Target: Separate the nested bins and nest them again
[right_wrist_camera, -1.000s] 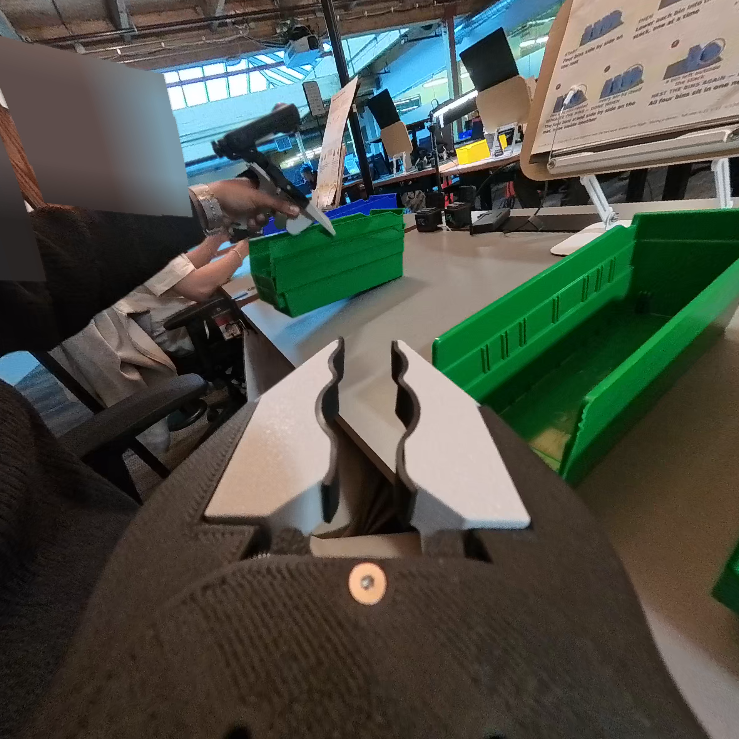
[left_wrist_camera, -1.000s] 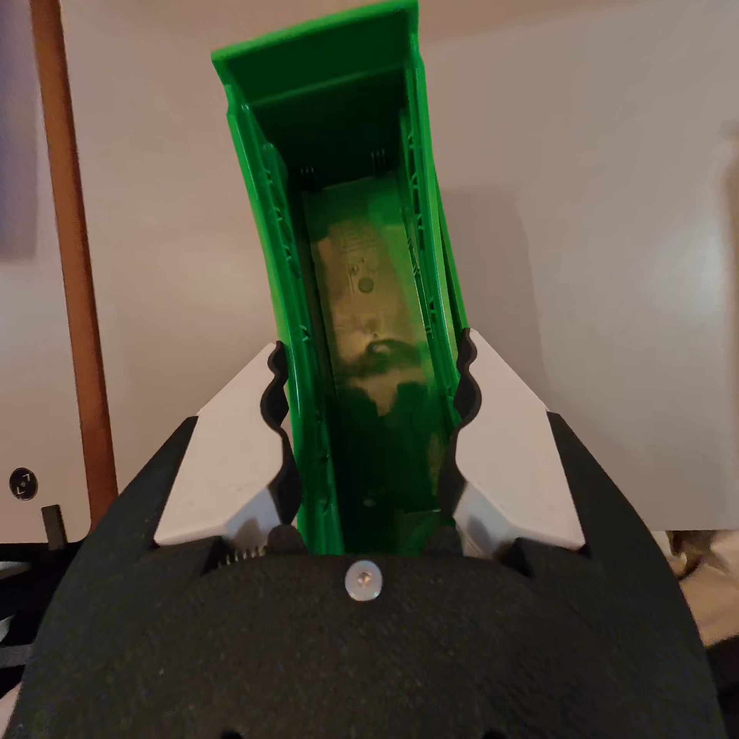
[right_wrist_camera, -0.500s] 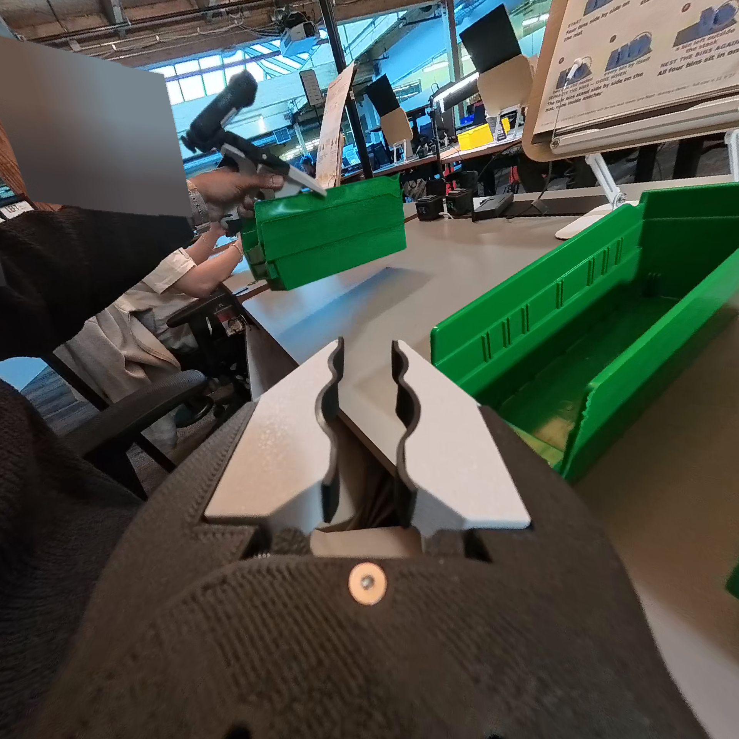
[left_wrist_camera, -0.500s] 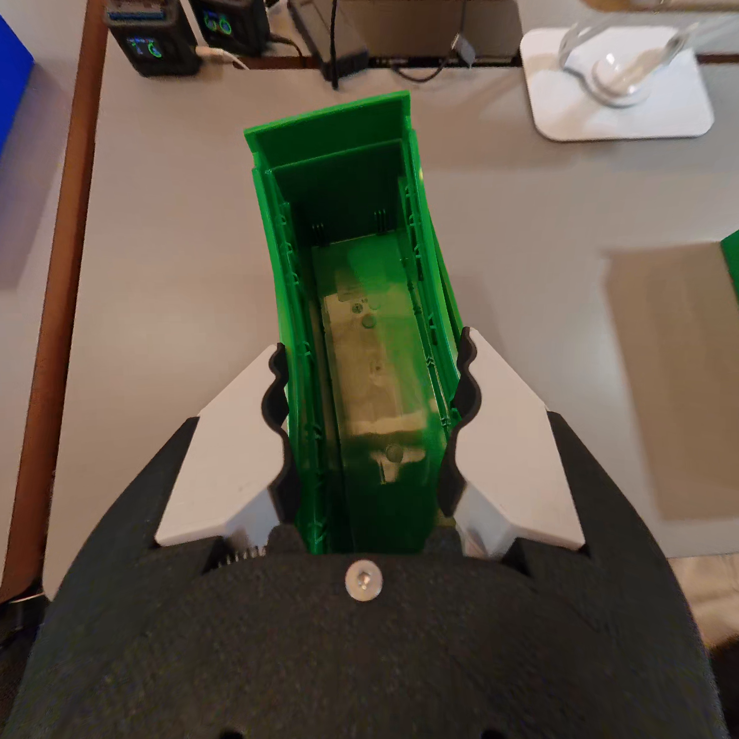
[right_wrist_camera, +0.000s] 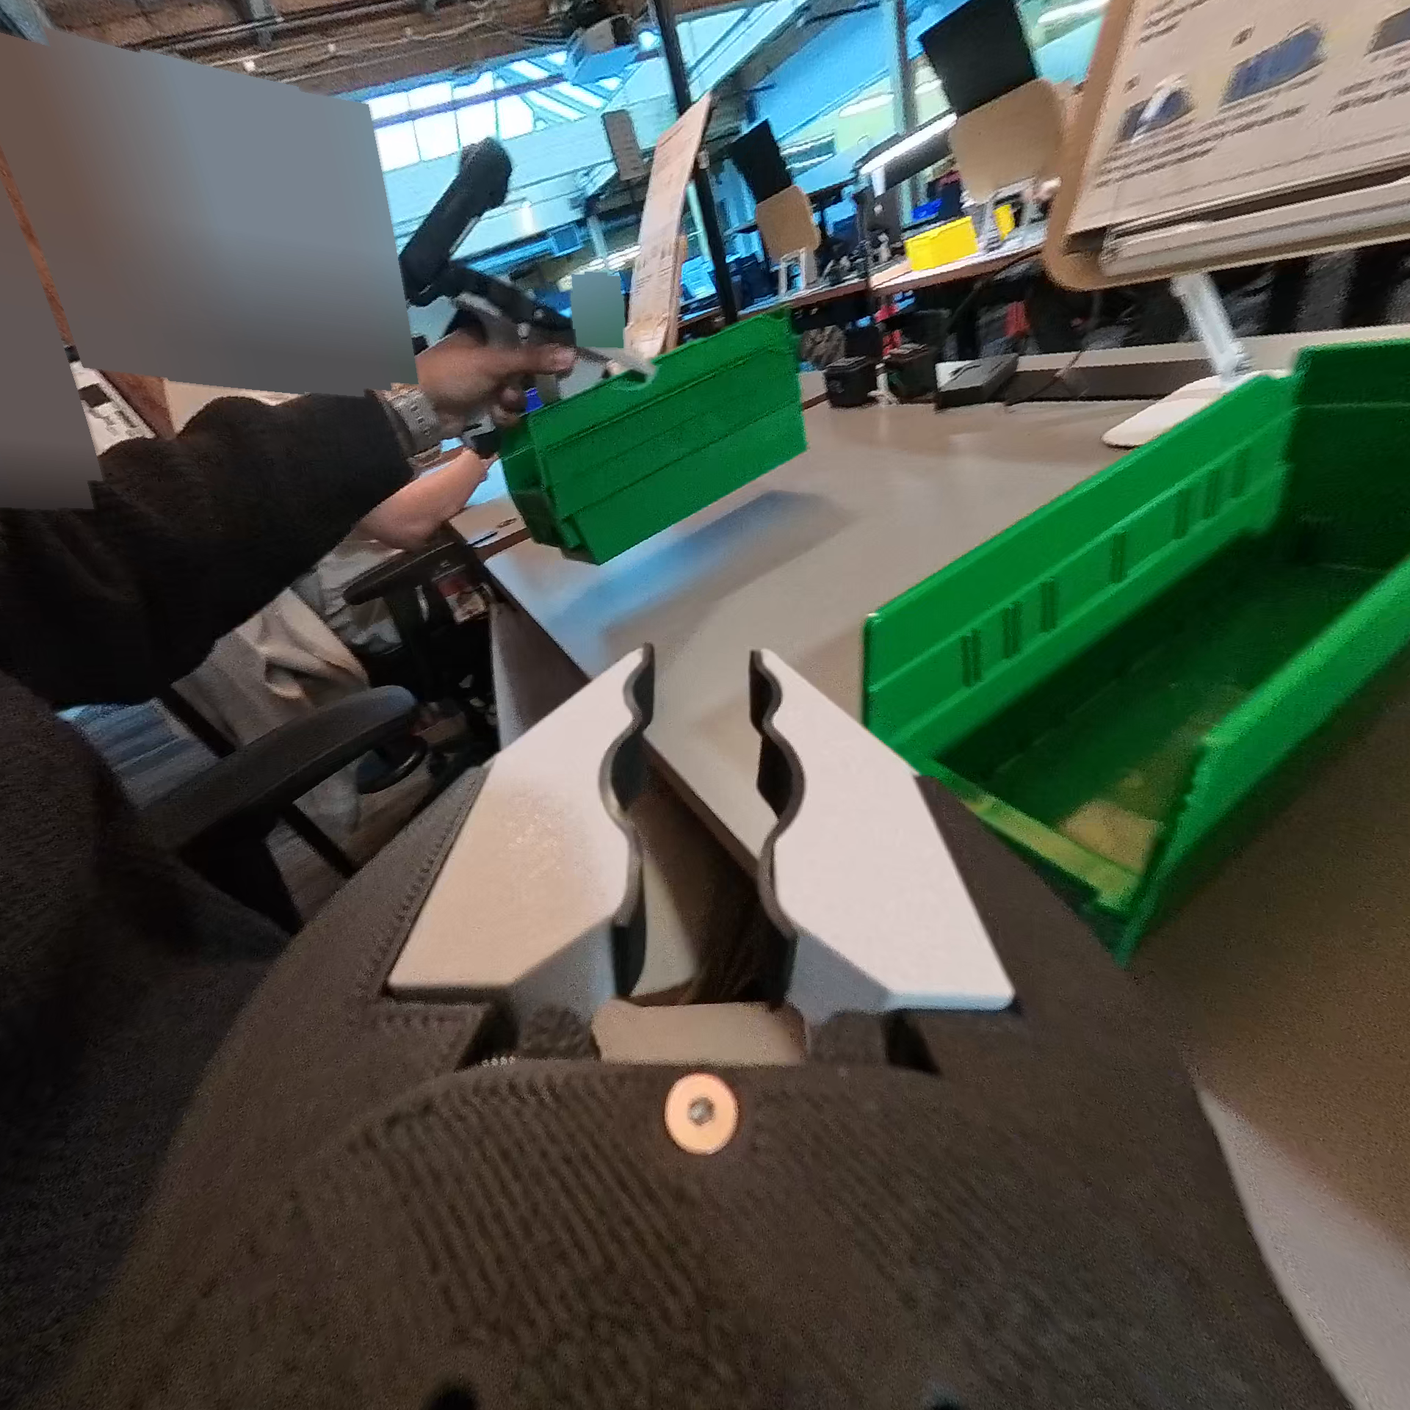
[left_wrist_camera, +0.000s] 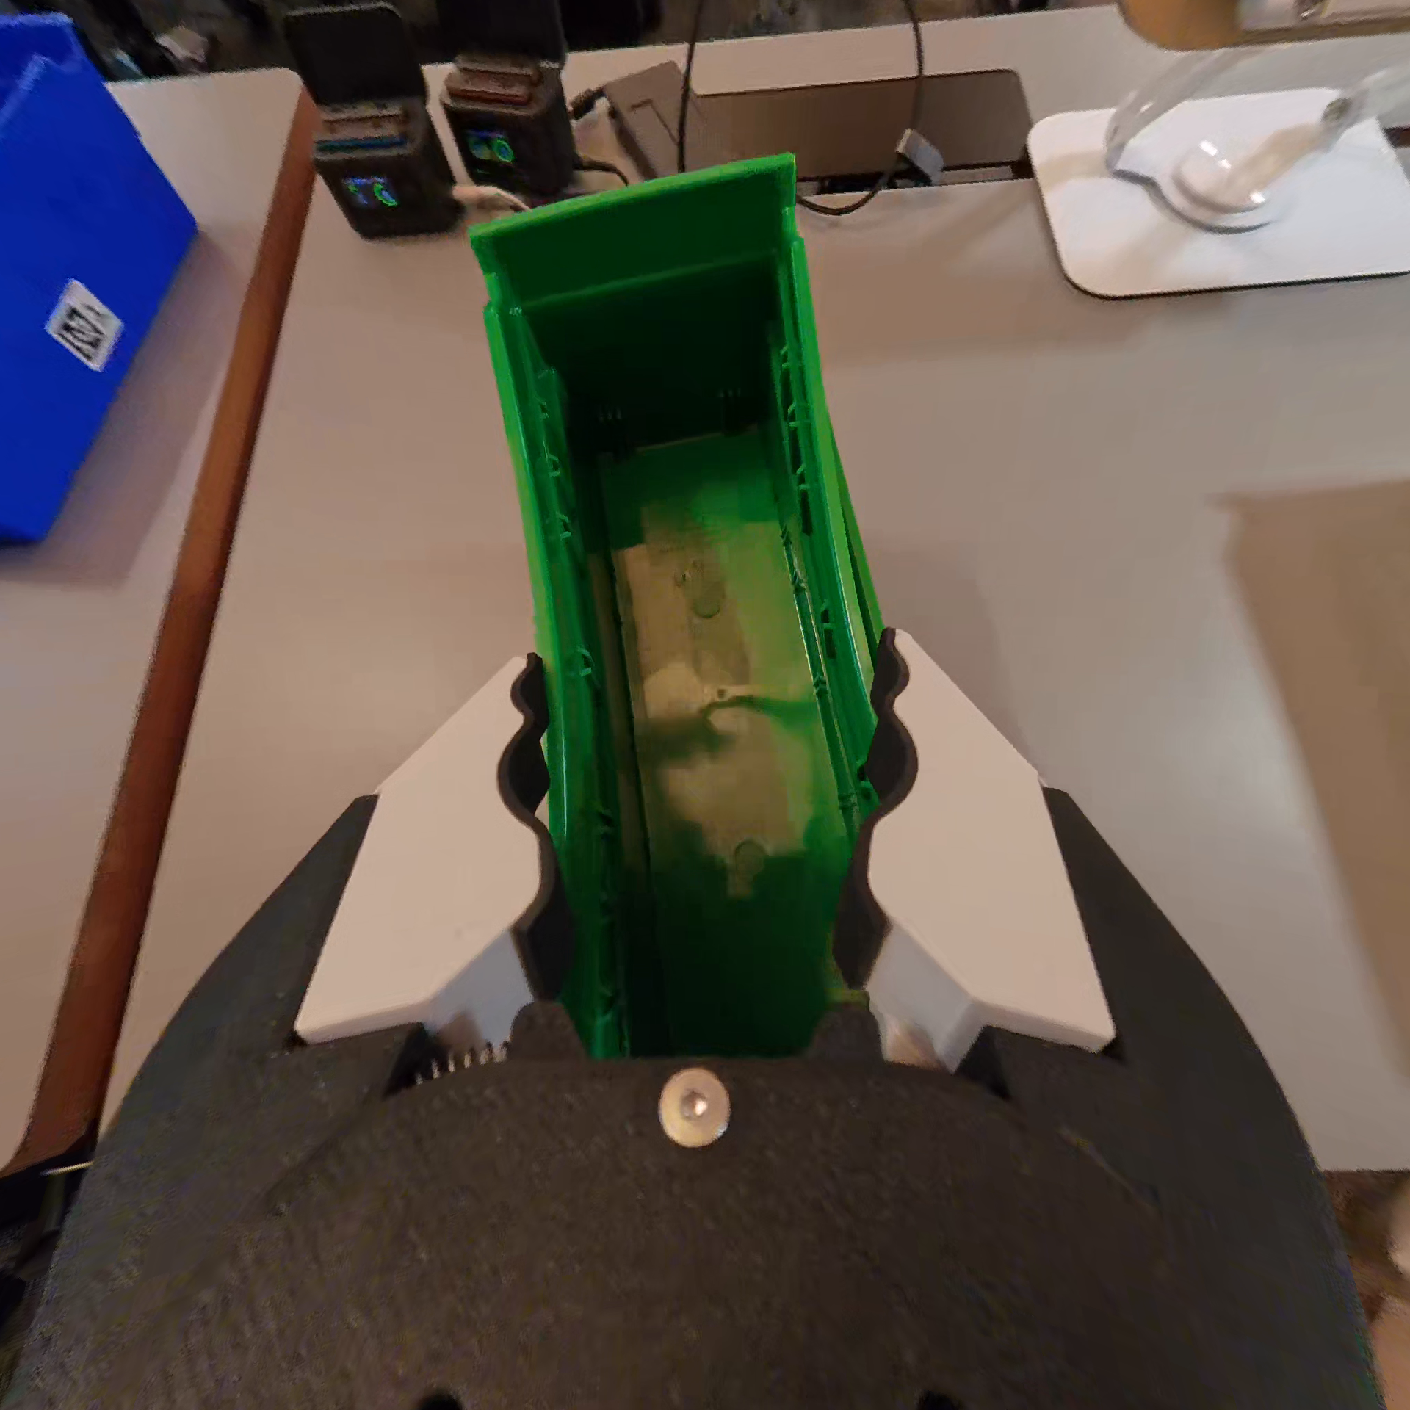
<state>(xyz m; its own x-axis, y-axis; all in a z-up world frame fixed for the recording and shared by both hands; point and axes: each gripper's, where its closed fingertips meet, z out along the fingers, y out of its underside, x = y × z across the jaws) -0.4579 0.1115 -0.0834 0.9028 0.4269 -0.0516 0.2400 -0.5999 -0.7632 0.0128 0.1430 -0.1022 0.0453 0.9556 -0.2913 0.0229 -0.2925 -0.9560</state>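
Since a moment ago my left gripper [left_wrist_camera: 706, 770] has swung the nested green bins [left_wrist_camera: 671, 534] farther over the table [left_wrist_camera: 1068, 427]; it grips their side walls, holding them in the air. My right gripper [right_wrist_camera: 700, 770] hangs part-open and empty beside the single green bin [right_wrist_camera: 1129, 671], which rests to the right. A white label [left_wrist_camera: 84, 324] marks the blue bin [left_wrist_camera: 69, 290] far left.

Warm dim indoor light; soft shadow on table [left_wrist_camera: 992, 427]; wide-angle edge bending; motion blur, perhaps stronger right view.

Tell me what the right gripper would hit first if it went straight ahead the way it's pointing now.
Probably nothing soon. The right gripper is open and empty, aimed across the grey table, between the lifted stack of green bins and the single green bin. It is likely to skim the tabletop; depth is unclear.
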